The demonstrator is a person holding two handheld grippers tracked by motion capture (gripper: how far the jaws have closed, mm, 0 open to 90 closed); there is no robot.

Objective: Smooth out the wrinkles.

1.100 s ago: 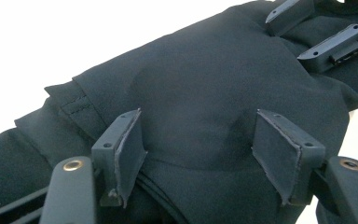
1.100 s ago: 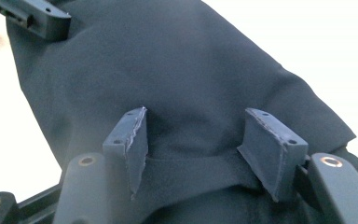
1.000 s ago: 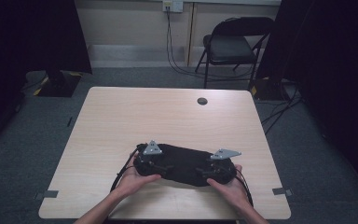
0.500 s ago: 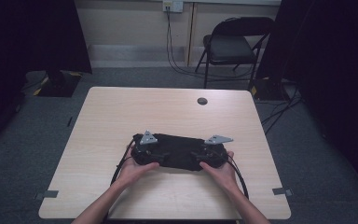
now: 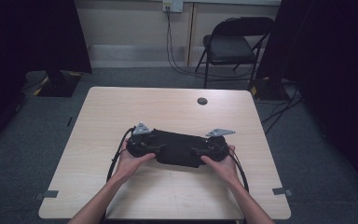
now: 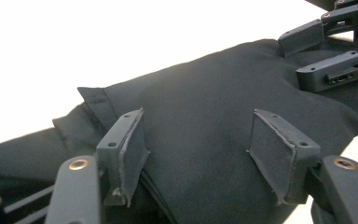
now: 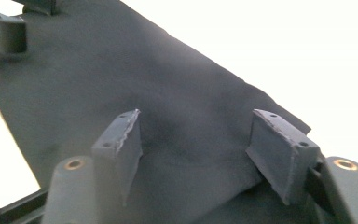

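**Operator:** Dim room, grey carpet, one light wooden table (image 5: 177,112). Item count?

**Inspector:** One black cloth (image 5: 179,148), lying on the table nearer the person's edge than the far edge. Two grippers: the left gripper (image 5: 156,151) at the cloth's left end, the right gripper (image 5: 196,153) at its right end. One round dark grommet (image 5: 202,101) beyond the cloth, near the far edge. One folding chair (image 5: 233,44) past the table. Two tape marks (image 5: 279,191) on the carpet by the near corners.

**Operator:** Gripper states?

**Inspector:** Left gripper (image 6: 193,149): jaws spread wide over the cloth (image 6: 200,112), pads standing clear of the fabric; released. Right gripper (image 7: 196,149): jaws have just been opening; the cloth (image 7: 135,79) lies between and under them, pads not pressing on it; released.

**Operator:** Edges and free room?

**Inspector:** Bare tabletop surrounds the cloth on all sides, widest toward the far edge. A folded hem shows at the cloth's left end in the left gripper view.

**Operator:** Markings?

**Inspector:** No legible writing on the cloth or the grippers.
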